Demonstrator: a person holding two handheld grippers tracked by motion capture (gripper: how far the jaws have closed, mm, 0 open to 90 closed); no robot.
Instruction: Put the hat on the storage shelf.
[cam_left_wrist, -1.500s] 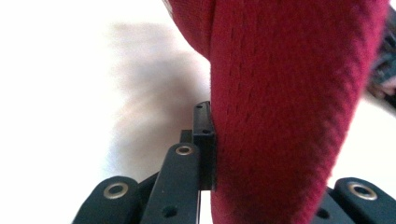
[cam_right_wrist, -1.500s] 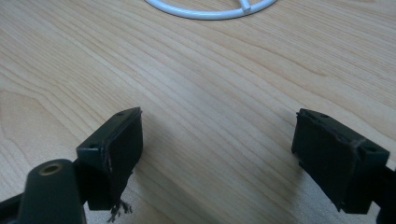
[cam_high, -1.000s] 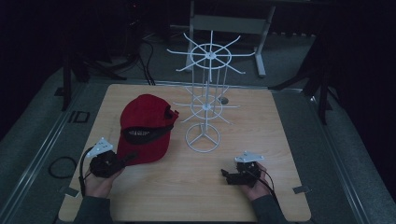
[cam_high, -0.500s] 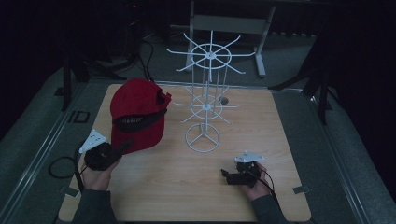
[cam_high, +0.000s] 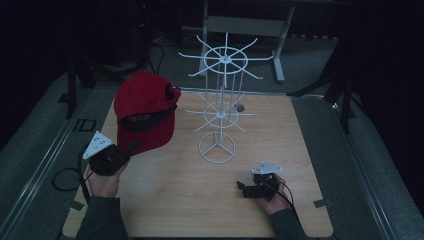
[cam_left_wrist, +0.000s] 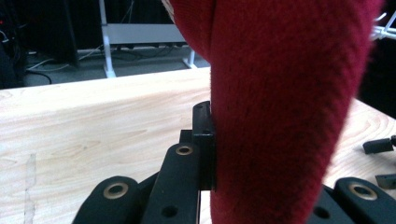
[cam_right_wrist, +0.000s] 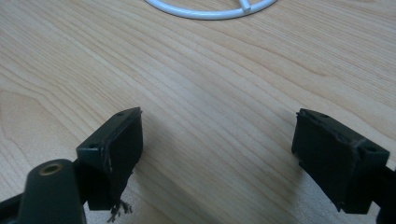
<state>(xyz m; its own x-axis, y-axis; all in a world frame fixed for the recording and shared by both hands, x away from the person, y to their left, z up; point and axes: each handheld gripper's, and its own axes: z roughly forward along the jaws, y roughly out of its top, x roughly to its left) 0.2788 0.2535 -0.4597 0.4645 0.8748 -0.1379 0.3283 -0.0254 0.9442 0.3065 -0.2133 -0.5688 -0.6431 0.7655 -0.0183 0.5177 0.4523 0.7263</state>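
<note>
Red cap (cam_high: 145, 107): soft woven cloth, domed crown, stiff curved brim, a dark band across its open underside; in the left claw view the fabric (cam_left_wrist: 280, 107) shows a fine, slightly fuzzy weave. It hangs off the table, left of the white wire stand (cam_high: 222, 95) and near it, not touching. Its long axis runs steeply from the lower brim edge up to the crown; the brim points down toward the left claw, the crown up and away from the person, the hollow underside facing the person. Left claw (cam_high: 131, 148): black, rigid, blocky jaws with brass-coloured pivots, clenched on the brim's lower edge, one pad pressed flat against the cloth in its own view. Wire stand: thin white rods, a ringed base (cam_right_wrist: 210, 9), a central post, two spoked wheels of radiating arms, the upper one wider. Table (cam_high: 280, 130): pale wood-grain top, smooth, with rounded corners. Right claw (cam_high: 243, 188): black, released, jaws spread wide over bare wood in its own view (cam_right_wrist: 217, 154), resting in front of the stand's base, to its right. Change: a second ago the cap lay lower, close to the table left of the stand's base; it now sits higher and more upright, level with the stand's lower wheel. The right claw has kept its place.
</note>
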